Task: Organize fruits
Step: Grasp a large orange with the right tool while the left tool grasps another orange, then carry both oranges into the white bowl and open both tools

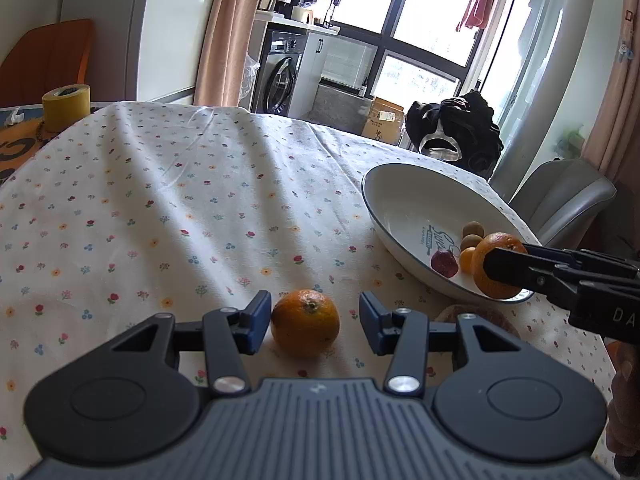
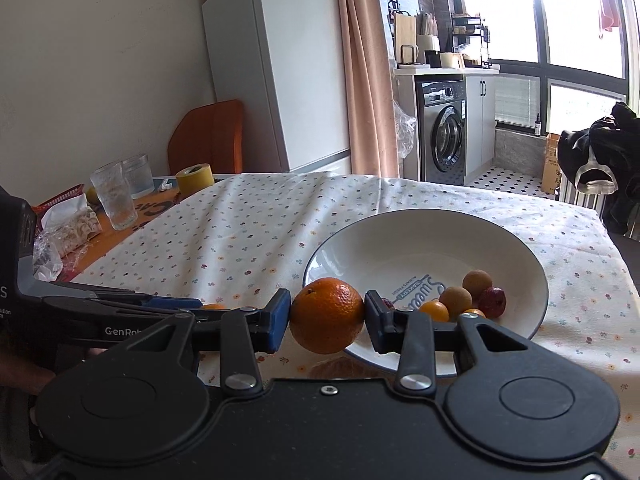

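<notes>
left wrist: left gripper (image 1: 315, 318) spread wide around an orange (image 1: 305, 322) resting on the flowered tablecloth (image 1: 160, 208), pads not touching it. right wrist: right gripper (image 2: 327, 315) clamped on a second orange (image 2: 327, 314), held over the near rim of the white bowl (image 2: 520, 256) with small fruits (image 2: 468, 298) inside.

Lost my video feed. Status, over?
Right claw shut on orange at bowl rim. Left claw open around second orange on table. Nothing in the way.
</notes>
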The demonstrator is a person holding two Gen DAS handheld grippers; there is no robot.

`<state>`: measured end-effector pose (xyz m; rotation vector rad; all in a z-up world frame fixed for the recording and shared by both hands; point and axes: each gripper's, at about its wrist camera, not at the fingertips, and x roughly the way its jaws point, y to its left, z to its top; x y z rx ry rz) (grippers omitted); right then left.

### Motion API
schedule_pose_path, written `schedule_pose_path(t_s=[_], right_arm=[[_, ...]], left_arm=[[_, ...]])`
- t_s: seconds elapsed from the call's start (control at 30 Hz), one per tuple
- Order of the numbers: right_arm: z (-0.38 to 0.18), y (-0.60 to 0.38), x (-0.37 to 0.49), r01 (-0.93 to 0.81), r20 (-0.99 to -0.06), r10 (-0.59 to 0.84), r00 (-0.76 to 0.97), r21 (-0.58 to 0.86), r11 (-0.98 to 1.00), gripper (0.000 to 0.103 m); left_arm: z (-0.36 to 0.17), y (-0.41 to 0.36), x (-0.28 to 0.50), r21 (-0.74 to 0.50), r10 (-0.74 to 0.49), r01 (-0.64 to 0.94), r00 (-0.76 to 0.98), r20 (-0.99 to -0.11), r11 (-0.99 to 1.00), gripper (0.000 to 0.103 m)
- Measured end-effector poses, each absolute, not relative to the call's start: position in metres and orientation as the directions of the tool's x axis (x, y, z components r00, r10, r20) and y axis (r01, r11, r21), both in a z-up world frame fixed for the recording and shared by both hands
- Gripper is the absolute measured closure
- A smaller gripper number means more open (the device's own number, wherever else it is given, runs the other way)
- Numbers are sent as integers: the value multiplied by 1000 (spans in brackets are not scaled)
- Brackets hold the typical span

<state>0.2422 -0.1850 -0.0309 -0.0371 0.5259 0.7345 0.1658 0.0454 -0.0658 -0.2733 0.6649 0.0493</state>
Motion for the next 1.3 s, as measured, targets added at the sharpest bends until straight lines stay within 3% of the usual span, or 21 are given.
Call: schedule_pose_path(t_s=[0.2,0.4,1.3], right_arm=[[-36,-196,252,-611,-475,598,646,148,778,65],[-44,-207,262,-571,-504,567,652,166,804,64],[-48,-260,261,-518,-451,568,689,242,821,61]], left_arm=[[-75,46,171,-230,-38,-147,763,-646,962,66],[-68,44,169,-234,-41,-145,765,-642,961,67],[-26,-32,207,-192,-149,43,800,-582,980,67]])
